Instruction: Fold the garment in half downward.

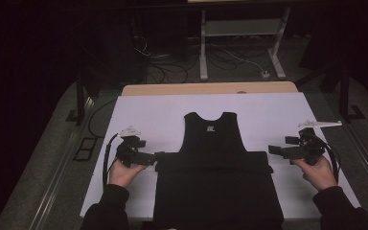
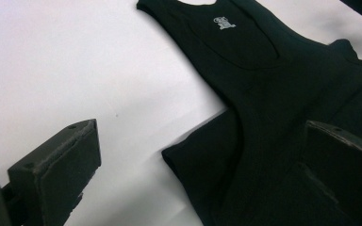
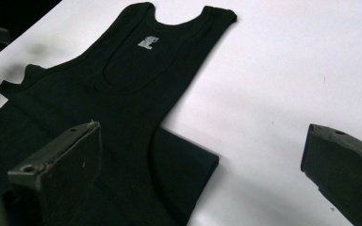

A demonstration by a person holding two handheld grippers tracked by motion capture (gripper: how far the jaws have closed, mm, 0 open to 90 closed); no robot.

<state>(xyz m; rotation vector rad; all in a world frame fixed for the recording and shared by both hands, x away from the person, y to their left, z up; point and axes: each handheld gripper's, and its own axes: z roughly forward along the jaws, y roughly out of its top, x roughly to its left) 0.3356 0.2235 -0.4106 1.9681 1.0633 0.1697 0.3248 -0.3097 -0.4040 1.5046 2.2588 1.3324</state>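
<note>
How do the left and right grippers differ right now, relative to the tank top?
The left gripper sits with its jaw tips right at the black tank top's folded left edge, while the right gripper stands just off the right edge over the white table cover. The left hand lies nearer the table's front edge; the right hand holds its gripper slightly higher in the picture. Both have jaws wide open, holding nothing, and point inward at the garment.

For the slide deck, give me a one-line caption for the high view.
Open left gripper and right gripper flank a black tank top on the white table, its lower part folded.
</note>
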